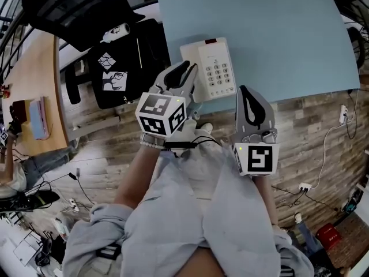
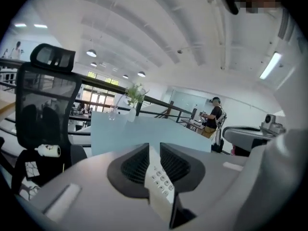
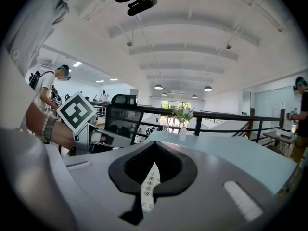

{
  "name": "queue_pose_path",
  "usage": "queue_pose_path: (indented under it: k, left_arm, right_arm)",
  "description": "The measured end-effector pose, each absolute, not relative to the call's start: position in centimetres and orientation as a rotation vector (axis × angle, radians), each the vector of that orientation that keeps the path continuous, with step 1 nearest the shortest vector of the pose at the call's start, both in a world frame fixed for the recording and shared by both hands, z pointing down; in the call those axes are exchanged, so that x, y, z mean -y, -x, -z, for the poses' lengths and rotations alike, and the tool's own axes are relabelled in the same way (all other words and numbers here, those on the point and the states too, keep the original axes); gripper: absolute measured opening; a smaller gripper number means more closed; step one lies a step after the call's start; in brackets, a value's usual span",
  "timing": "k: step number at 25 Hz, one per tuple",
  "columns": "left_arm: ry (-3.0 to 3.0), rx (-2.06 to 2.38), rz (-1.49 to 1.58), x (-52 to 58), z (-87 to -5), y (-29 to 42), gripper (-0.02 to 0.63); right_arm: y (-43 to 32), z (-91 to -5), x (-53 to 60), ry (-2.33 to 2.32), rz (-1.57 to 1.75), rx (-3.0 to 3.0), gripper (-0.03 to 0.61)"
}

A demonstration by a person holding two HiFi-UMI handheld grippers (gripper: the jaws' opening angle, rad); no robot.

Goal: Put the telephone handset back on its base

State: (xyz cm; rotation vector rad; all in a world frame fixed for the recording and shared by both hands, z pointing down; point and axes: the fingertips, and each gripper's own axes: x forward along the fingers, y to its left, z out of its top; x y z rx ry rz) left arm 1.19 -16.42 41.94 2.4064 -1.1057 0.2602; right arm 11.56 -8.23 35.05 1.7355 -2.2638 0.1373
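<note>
The telephone (image 1: 211, 62) lay on the far blue table (image 1: 277, 33). The left gripper (image 1: 185, 68) stood over its left side, jaws slightly apart, pinching nothing. The right gripper (image 1: 246, 91), jaws pressed together, was just near its right corner

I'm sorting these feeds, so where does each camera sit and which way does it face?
Head view: on head, steeply down at phone, table; lap, left tool, right tool show.
Left gripper view: on left tool, along its jaws, over table toward chair.
Right gripper view: on right tool, toward vase; left tool's cube shows.
All share table.
</note>
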Motion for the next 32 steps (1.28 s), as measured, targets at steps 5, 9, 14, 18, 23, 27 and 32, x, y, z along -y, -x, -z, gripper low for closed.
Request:
queue_pose_path:
  k: [5, 9, 14, 18, 23, 27, 32]
  left_arm:
    - [-2.525, 1.027, -0.168, 16.5, -37.9, -1.9, 0.003]
    - [-2.61, 0.993, -0.138, 16.5, -35.5, -2.0, 0.003]
    - [-2.701, 0.945, -0.129, 16.0, -33.3, -2.1, 0.003]
    - [-2.75, 0.891, -0.124, 15.1, -32.3, -2.5, 0.003]
    - [-2.785, 0.855, -0.101, 14.5, -31.6, -2.6, 0.003]
    - [-2.83, 0.811, -0.095, 13.8, -30.9, -2.9, 0.003]
    - [-2.843, 0.793, -0.072, 13.4, -30.3, -2.6, 0.003]
  right_arm:
    - [-11.6, -34.0, 7.9, -1.777, -0.114, 2.254, 0.006]
    - [-11.8, -33.2, 7.8, -1.81, -0.095, 2.24, 0.006]
    - [-12.1, -32.2, 7.5, -1.858, -0.08, 2.228, 0.006]
    - [-12.5, -31.5, 7.3, -1.897, -0.076, 2.217, 0.006]
    - [-12.7, -30.8, 7.0, -1.932, -0.064, 2.203, 0.006]
    - [-12.8, -30.3, 6.9, -1.945, -0.053, 2.201, 0.006]
    - [-12.3, -29.9, 6.9, -1.933, -0.042, 2.208, 0.006]
